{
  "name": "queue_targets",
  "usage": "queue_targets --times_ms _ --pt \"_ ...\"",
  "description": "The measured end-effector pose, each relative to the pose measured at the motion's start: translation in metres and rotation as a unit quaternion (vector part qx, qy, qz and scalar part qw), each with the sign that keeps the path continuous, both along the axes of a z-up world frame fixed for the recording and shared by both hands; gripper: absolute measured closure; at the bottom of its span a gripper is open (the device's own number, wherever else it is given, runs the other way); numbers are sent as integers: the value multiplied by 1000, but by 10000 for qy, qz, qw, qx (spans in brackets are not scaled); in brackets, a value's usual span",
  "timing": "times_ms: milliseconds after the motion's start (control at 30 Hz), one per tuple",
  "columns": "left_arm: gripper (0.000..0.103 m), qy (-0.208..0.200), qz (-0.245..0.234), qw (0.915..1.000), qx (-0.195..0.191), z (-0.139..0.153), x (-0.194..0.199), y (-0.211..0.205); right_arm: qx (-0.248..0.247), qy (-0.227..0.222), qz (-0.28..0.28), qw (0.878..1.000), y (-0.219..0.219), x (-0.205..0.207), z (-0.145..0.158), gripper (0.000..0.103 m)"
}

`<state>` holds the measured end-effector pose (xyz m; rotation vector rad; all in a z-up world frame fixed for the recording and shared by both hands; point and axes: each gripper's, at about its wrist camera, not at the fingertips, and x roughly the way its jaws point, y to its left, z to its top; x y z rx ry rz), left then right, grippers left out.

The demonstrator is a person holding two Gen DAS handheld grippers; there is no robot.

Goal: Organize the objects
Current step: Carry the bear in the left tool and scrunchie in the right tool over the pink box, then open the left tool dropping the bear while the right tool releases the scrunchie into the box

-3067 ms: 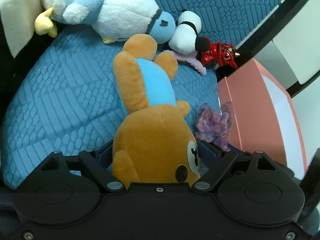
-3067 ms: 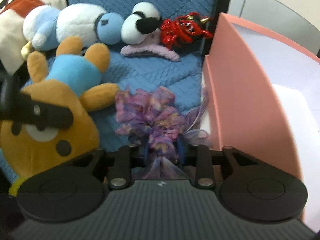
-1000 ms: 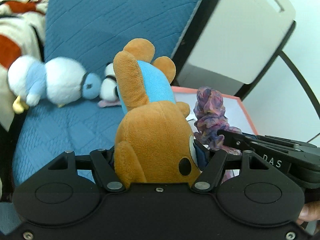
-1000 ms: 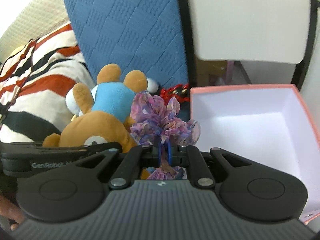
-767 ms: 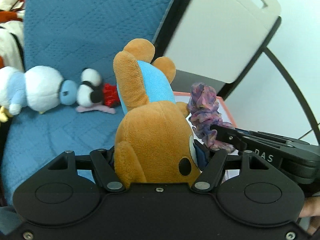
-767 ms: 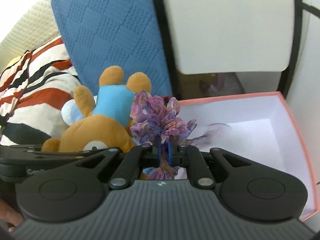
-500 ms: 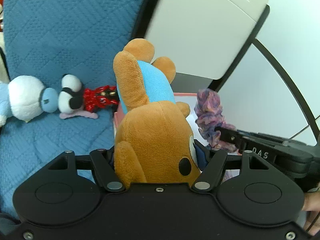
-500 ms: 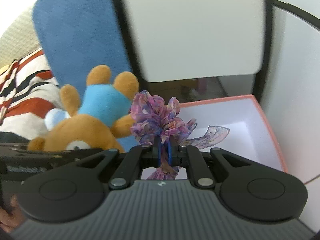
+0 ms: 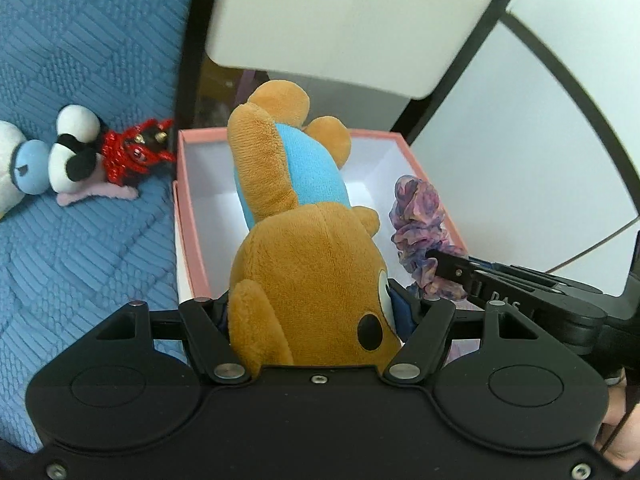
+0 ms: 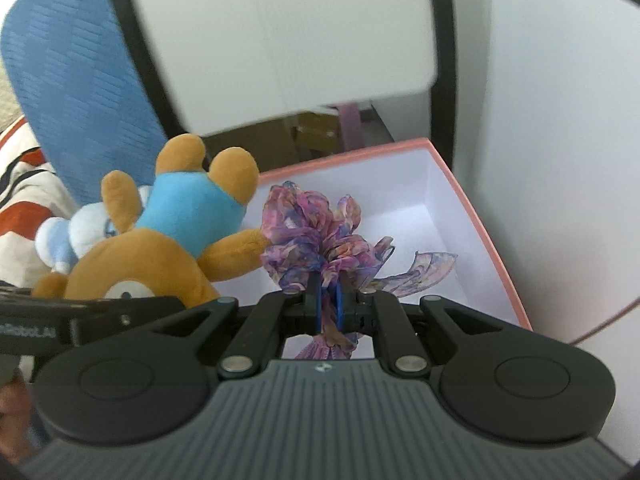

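A blue quilted cushion (image 9: 80, 220) fills the left of the scene, its stitched squares running up into a blue backrest (image 10: 76, 92) at the far left of the right wrist view. A black frame and pale, rounded panels (image 9: 340, 20) stand behind it, with white wall to the right. Beside the cushion's right edge sits an open pink box (image 9: 184, 216) with a white inside, its near left wall touching the cushion.

The left gripper (image 9: 312, 312) is clamped on the head of a brown teddy bear (image 9: 312, 272) in a light blue shirt; the bear hangs upside down, legs pointing away, over the left part of the box. The right gripper (image 10: 328, 308) is pinched tight on a purple scrunchie (image 10: 316, 236), which hangs over the box's right part, just beside the bear's arm, with a thin ribbon tail trailing right.

On the cushion at the far left lie a white and blue plush (image 9: 16, 164), a black and white plush (image 9: 72, 152) and a small red figure (image 9: 132, 152) close to the box's far left corner. A striped red, white and black cloth (image 10: 24, 196) shows at the left edge of the right wrist view
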<state>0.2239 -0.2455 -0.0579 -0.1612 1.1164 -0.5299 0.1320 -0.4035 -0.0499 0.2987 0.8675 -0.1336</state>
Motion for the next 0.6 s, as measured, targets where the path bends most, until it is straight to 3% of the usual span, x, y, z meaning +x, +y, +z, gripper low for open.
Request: queue_targets --times_ms 367,600 --pt "35 314 -285 9987 284 -44 14 -40 176 409 -286 9986 -30 4 -56 92" --pt "35 176 -387 9980 465 -50 15 -45 287 377 -385 9981 -38 9 -58 91"
